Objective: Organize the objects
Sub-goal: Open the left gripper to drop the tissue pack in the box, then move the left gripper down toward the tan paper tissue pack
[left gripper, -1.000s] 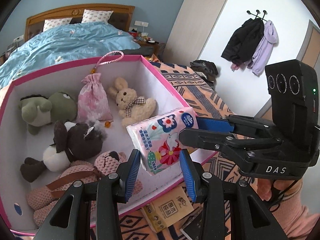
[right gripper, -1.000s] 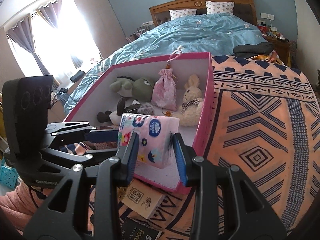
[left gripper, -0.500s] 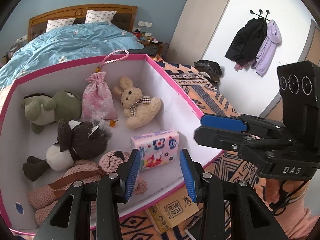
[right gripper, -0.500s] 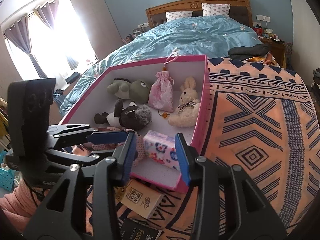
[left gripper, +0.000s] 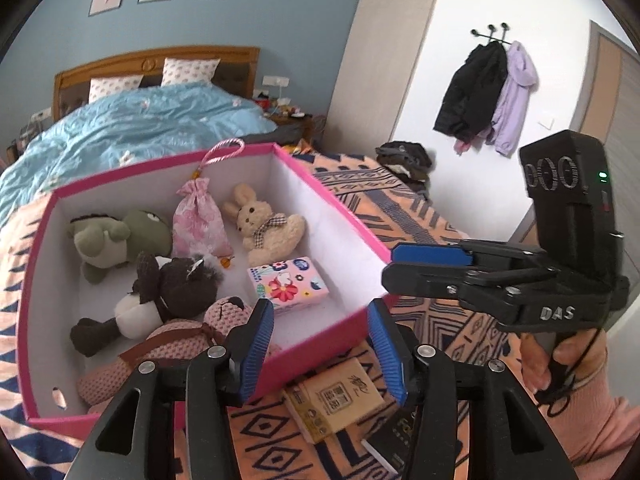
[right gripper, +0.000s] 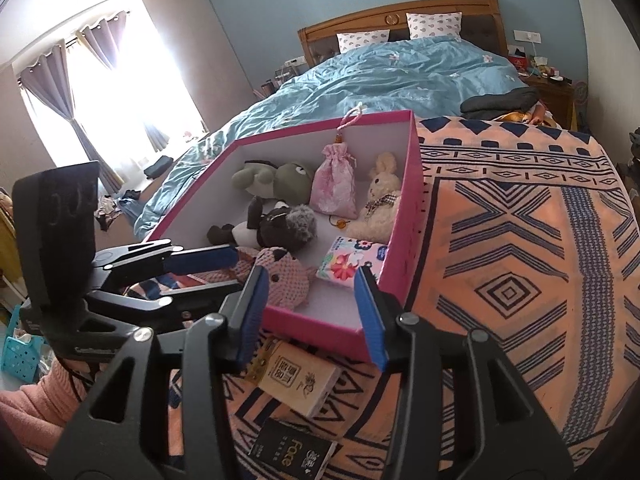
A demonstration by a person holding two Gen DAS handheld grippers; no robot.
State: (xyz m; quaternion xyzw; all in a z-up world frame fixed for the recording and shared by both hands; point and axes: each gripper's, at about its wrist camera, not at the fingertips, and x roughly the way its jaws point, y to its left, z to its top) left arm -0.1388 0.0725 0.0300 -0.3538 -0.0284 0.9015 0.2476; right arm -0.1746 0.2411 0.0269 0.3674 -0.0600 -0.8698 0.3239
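A pink box stands on the patterned blanket, holding several plush toys, a pink pouch and a flowery tissue pack that lies flat on its floor. My left gripper is open and empty above the box's near rim. My right gripper is open and empty, just outside the near rim; it shows in the left wrist view. A tan tissue pack and a black pack lie on the blanket before the box.
The orange and blue patterned blanket spreads to the right of the box. A bed with a blue quilt lies behind. Coats hang on the white wall at right.
My right gripper held the flowery tissue pack over the box, let it go, and it now lies on the box floor. Both grippers have pulled back and up.
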